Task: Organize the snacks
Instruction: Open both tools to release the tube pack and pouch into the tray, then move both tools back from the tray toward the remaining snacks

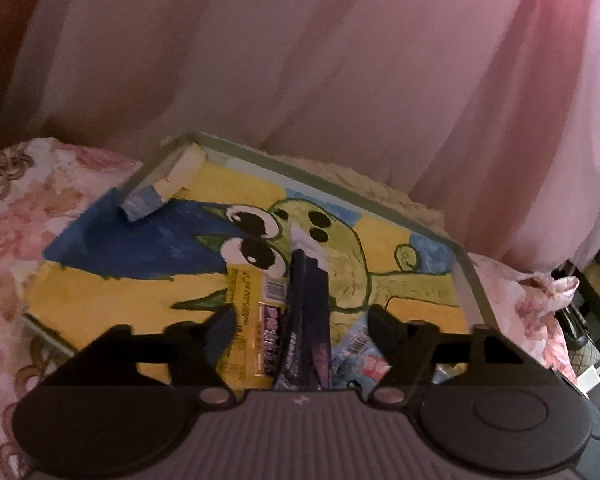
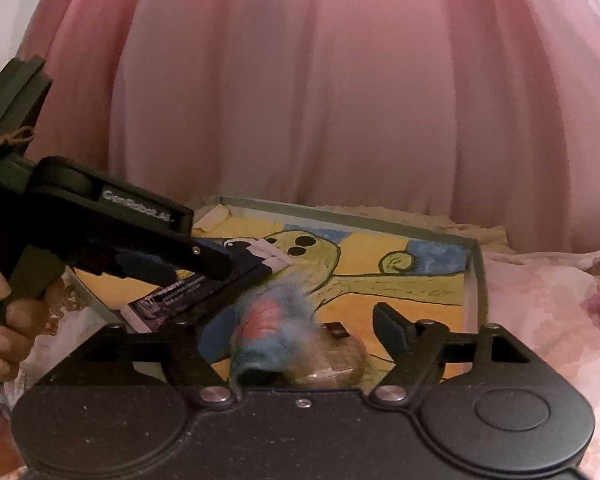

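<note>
A shallow tray painted with a green cartoon figure lies on the bed. A dark purple snack packet stands on edge between the fingers of my left gripper; the jaws are wide and neither pad touches it. Under it lie a yellow packet and a pale blue packet. In the right wrist view, the left gripper reaches in from the left over the tray with the purple packet. My right gripper is open; a blurred blue and red packet sits loose between its fingers, above a clear-wrapped snack.
A pink curtain hangs close behind the tray. Floral bedding surrounds it. A white charger and cable lie at the right edge. A person's hand holds the left gripper; a dark green box is at the upper left.
</note>
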Demonstrator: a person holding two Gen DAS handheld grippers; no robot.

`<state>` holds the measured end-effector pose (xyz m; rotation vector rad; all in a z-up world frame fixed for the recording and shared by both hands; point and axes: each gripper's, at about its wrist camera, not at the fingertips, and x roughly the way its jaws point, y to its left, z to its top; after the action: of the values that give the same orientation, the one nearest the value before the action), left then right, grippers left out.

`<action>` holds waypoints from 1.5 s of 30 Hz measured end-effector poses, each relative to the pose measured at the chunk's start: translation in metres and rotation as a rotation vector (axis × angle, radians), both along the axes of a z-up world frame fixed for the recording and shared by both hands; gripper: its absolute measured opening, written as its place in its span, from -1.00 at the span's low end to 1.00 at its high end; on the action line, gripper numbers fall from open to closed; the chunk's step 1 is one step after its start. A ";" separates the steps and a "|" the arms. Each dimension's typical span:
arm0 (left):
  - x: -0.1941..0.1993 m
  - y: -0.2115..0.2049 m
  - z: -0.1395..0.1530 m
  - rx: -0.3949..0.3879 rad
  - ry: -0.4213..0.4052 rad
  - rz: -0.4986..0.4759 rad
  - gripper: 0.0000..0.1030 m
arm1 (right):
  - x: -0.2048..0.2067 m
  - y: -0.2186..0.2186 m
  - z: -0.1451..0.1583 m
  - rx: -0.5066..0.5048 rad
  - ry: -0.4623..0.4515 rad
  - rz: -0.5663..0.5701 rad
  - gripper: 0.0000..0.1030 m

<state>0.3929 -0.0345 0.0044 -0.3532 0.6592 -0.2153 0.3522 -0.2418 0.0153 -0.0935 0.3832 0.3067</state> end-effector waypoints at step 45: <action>-0.238 -0.001 0.060 0.099 -0.133 0.138 0.99 | -0.208 -0.049 0.083 0.111 -0.182 -0.050 0.99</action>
<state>0.1550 -0.0351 0.0644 -0.2852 0.5104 -0.0728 0.1440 -0.2905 0.0985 -0.0023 0.1869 0.2667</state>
